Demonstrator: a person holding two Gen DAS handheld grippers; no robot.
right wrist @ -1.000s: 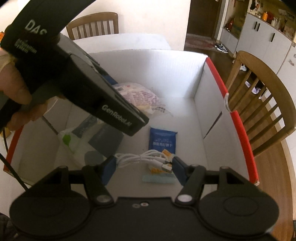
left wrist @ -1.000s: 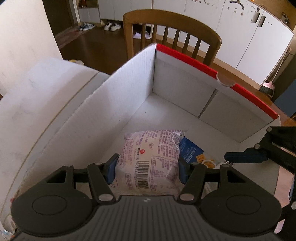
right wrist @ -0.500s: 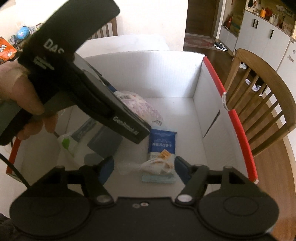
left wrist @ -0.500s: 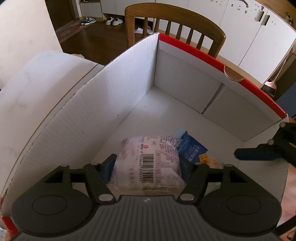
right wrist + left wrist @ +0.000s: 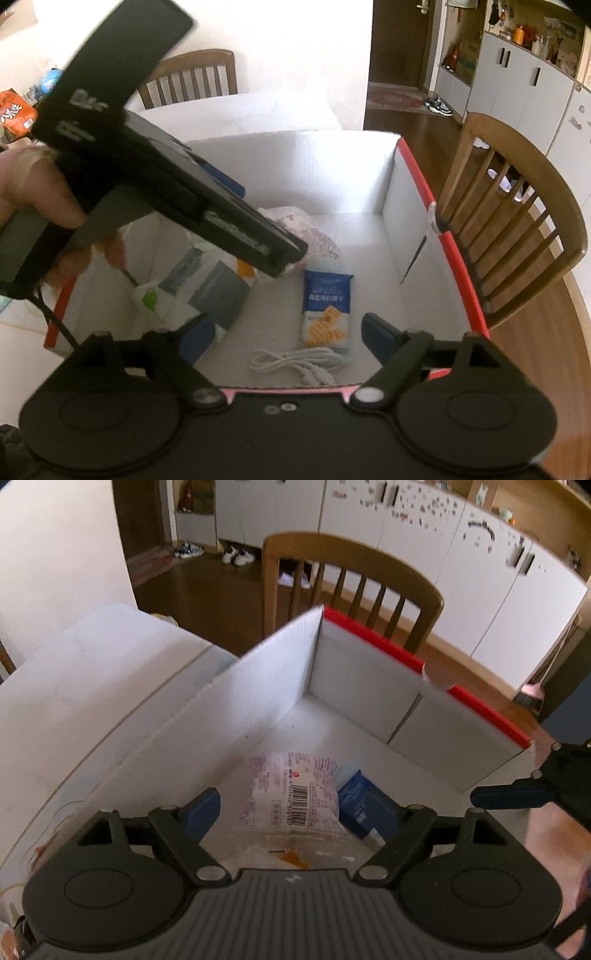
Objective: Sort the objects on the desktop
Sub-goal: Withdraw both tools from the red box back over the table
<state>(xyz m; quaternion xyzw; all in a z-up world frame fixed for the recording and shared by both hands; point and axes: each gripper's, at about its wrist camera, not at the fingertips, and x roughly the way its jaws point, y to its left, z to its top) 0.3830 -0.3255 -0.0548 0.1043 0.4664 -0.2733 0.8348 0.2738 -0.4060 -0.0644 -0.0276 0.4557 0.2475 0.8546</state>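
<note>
A white cardboard box with red rims (image 5: 373,638) (image 5: 417,173) stands on the table. A pink-printed snack packet (image 5: 295,794) lies on its floor, also seen in the right wrist view (image 5: 317,240). My left gripper (image 5: 293,810) is open above it, empty. A blue cracker pack (image 5: 327,310) (image 5: 352,797) and a coiled white cable (image 5: 299,363) lie on the box floor. My right gripper (image 5: 288,332) is open and empty above the box's near rim.
A grey and white pouch (image 5: 218,291) and a white packet with green print (image 5: 151,301) lie in the box's left part. Wooden chairs (image 5: 354,590) (image 5: 517,229) stand behind the box. An orange snack bag (image 5: 16,116) sits far left on the table.
My left gripper opened, let go of the snack packet in the box and rose. My right gripper opened, dropped the white cable in the box and pulled back.
</note>
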